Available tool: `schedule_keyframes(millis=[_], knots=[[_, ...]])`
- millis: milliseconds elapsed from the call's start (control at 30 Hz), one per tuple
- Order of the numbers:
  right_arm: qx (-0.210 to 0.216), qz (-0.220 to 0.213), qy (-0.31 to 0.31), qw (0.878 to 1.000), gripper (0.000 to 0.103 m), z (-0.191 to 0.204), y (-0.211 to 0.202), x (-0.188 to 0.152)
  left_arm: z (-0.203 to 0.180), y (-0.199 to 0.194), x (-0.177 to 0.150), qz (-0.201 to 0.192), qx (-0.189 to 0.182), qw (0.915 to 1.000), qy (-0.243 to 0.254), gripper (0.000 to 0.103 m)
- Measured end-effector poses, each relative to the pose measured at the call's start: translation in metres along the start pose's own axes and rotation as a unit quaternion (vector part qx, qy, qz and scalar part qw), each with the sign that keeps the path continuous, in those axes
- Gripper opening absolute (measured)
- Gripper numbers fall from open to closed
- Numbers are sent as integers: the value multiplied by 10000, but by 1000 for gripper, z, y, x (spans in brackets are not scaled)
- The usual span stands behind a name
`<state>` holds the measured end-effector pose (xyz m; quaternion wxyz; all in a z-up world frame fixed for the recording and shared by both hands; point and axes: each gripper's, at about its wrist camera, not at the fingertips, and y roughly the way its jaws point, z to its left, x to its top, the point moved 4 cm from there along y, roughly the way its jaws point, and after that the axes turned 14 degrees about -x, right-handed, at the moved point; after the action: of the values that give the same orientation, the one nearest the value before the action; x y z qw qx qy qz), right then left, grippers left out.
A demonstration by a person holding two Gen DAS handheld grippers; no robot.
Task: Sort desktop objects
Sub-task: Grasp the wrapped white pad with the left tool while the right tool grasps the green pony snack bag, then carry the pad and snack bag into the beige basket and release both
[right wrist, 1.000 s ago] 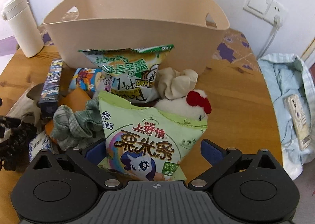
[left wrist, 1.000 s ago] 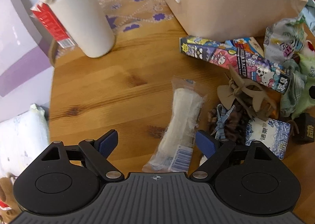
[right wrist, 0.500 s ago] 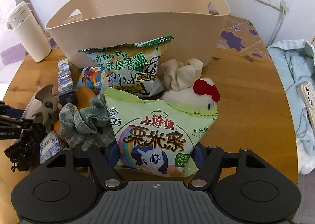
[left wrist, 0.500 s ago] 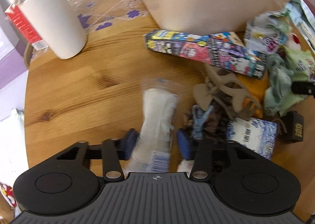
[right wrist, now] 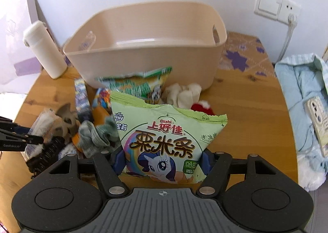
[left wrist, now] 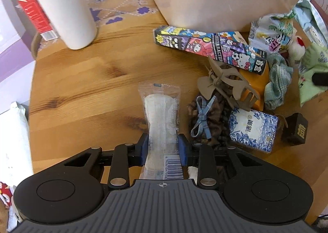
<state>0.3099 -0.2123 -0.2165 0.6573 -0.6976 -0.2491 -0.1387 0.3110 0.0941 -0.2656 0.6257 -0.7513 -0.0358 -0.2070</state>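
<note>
The near end of the clear-wrapped packet [left wrist: 162,122] ran out of sight beneath the left gripper [left wrist: 163,149] body, its barcode digits too small to read. The green snack bag [right wrist: 166,143] hid most of the red-bowed plush [right wrist: 203,106] and the lower part of the second snack bag [right wrist: 139,87] behind it. The beige bin [left wrist: 215,5] was cut off by the top edge in the left wrist view, and the hair claw [right wrist: 65,118] appeared blurred in the right wrist view.

Your right gripper [right wrist: 162,160] clamps the green snack bag [right wrist: 164,140], held upright before the beige tub [right wrist: 143,57].
</note>
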Motion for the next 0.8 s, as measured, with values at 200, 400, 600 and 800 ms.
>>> schedule_keyframes(millis=[200,400,600,800], knots=[[-139,-228,-106,9996,66,-11,-16,24,-5,-35,11,-334,-54,9994,89,31],[-166,-491,-88,9986,66,-21,-26,59,-21,-67,46,-846,-159,9959,283,31],[-177,-926,-47,9955,66,-33,-34,106,-48,-96,97,-1391,-178,9877,693,31],[-171,-1157,-128,9931,66,-33,-19,146,-72,-97,149,-1631,-162,9819,945,31]])
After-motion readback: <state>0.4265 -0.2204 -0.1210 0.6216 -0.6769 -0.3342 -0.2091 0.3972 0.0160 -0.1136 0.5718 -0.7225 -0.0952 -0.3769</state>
